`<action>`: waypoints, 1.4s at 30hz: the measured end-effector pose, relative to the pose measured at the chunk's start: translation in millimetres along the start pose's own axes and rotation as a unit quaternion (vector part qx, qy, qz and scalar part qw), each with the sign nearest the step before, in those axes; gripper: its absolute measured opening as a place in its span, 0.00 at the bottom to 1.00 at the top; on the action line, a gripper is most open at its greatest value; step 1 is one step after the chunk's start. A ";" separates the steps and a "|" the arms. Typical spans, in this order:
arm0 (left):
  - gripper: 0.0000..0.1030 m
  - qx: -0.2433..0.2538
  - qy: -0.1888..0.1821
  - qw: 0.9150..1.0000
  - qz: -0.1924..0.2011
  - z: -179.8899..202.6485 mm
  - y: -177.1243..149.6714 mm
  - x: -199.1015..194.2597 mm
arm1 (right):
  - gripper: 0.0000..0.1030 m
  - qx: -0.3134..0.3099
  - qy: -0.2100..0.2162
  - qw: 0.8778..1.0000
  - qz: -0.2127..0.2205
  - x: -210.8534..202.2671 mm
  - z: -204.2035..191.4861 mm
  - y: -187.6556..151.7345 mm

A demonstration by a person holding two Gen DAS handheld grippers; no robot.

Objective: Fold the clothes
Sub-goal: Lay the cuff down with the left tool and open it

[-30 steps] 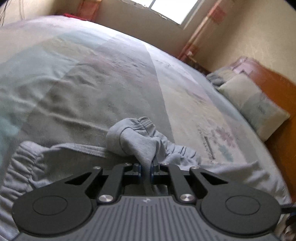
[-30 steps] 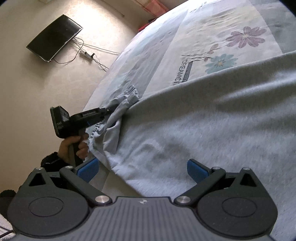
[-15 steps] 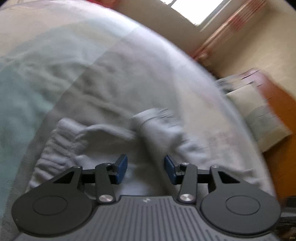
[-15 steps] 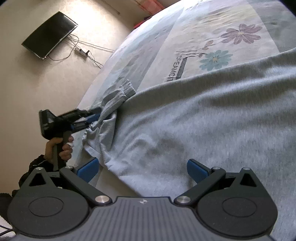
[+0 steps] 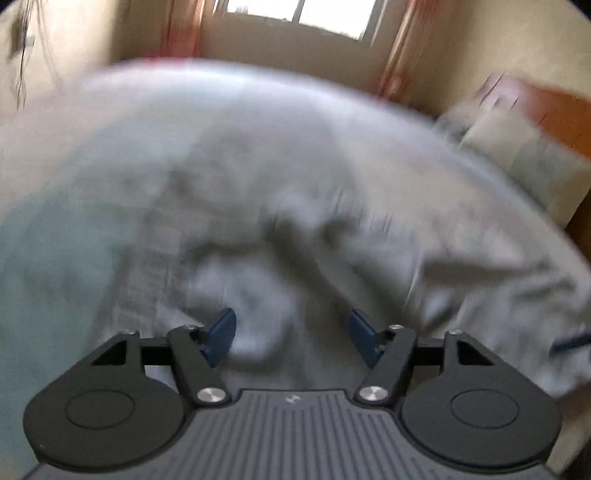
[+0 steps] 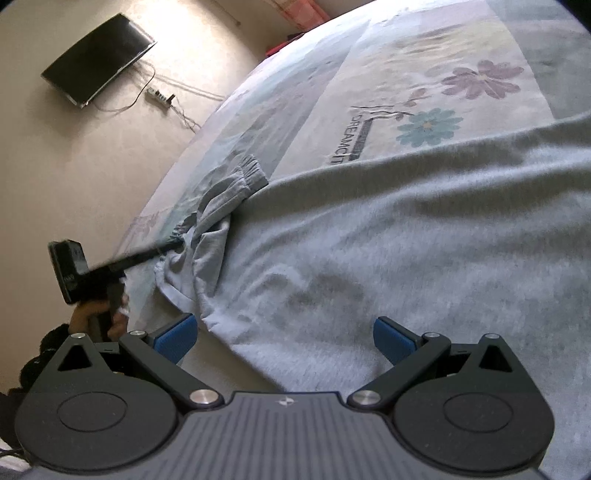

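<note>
A grey sweatshirt (image 6: 388,258) lies spread on the bed, its sleeve with the ribbed cuff (image 6: 247,173) folded in over its left edge. In the blurred left wrist view the same sweatshirt (image 5: 332,251) lies ahead of my left gripper (image 5: 291,336), whose jaws are opening with nothing pressed between the blue pads. The right wrist view shows that left gripper (image 6: 173,245) at the garment's left edge, held by a hand (image 6: 96,317). My right gripper (image 6: 284,338) hovers wide open over the sweatshirt's near hem, gripping nothing.
The bed (image 6: 369,74) has a pale sheet printed with flowers and lettering. Pillows (image 5: 524,158) and a wooden headboard (image 5: 554,114) are at the right, a window (image 5: 299,14) beyond. A television (image 6: 96,59) and power strip (image 6: 159,96) show past the bed's edge.
My left gripper let go of the sleeve cuff, its jaws spread, and it drew back from the cuff toward the garment's near edge. The sleeve now lies folded on the sweatshirt. The right gripper stayed put.
</note>
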State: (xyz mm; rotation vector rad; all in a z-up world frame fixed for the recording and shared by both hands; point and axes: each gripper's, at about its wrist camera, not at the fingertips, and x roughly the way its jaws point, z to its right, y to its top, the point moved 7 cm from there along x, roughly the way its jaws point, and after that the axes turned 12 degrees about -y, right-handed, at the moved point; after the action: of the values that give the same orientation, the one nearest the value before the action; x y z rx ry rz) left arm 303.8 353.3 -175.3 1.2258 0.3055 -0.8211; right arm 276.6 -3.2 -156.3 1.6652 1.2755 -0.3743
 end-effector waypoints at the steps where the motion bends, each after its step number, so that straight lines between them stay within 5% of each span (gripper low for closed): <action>1: 0.66 0.006 0.004 1.000 -0.008 2.7 -4.4 -1.0 | 1.00 -0.009 -0.002 1.000 0.000 -0.3 -3.2 -0.6; 4: 0.65 0.008 0.014 1.000 -0.002 18.2 13.7 -10.1 | 1.00 -0.038 -0.017 0.999 0.003 -1.6 -9.8 -2.1; 8: 0.78 0.053 -0.038 0.997 0.039 68.5 50.1 -10.6 | 1.00 -0.044 -0.026 0.999 0.004 -1.7 -11.6 -3.5; 12: 0.79 0.096 -0.040 0.995 -0.004 108.6 57.3 29.4 | 1.00 -0.046 -0.035 0.998 0.006 -4.5 -12.4 -5.2; 17: 0.79 0.218 0.070 0.971 -0.062 125.5 29.1 58.4 | 1.00 -0.042 -0.043 0.998 0.013 -12.8 -6.9 -5.9; 20: 0.79 0.236 0.124 0.961 -0.074 108.8 16.6 48.5 | 1.00 -0.038 -0.045 0.998 0.017 -16.3 -2.3 -6.8; 25: 0.81 0.174 0.145 0.971 -0.080 71.6 -3.2 10.2 | 1.00 -0.030 -0.041 0.999 0.013 -16.2 3.7 -12.0; 28: 0.84 0.129 0.128 0.980 -0.080 58.2 -12.7 -7.0 | 1.00 -0.026 -0.039 0.999 0.010 -15.6 5.3 -13.6; 31: 0.84 0.146 0.122 0.980 -0.060 71.8 -4.3 -13.2 | 1.00 -0.027 -0.037 0.999 0.013 -16.8 3.8 -12.3; 37: 0.84 0.283 0.148 0.946 -0.053 121.5 22.3 27.9 | 1.00 -0.030 -0.041 0.998 0.021 -20.0 0.9 -9.1; 39: 0.67 0.336 0.171 0.924 -0.067 129.6 22.4 50.5 | 1.00 -0.034 -0.044 0.998 0.023 -22.3 -0.6 -9.3; 40: 0.39 0.358 0.185 0.912 -0.075 132.0 22.2 60.6 | 1.00 -0.037 -0.045 0.998 0.024 -23.6 -1.3 -9.3; 41: 0.23 0.369 0.196 0.905 -0.084 131.1 21.5 67.6 | 1.00 -0.041 -0.046 0.998 0.025 -25.3 -2.0 -9.3; 42: 0.23 0.371 0.199 0.902 -0.092 129.3 21.2 72.8 | 1.00 -0.044 -0.047 0.998 0.026 -26.5 -2.5 -9.3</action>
State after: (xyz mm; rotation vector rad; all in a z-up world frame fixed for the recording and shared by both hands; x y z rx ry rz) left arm 340.9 208.8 -161.0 2.1214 0.4652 -0.8742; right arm 257.2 -16.3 -140.7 1.5852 1.1610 -0.3560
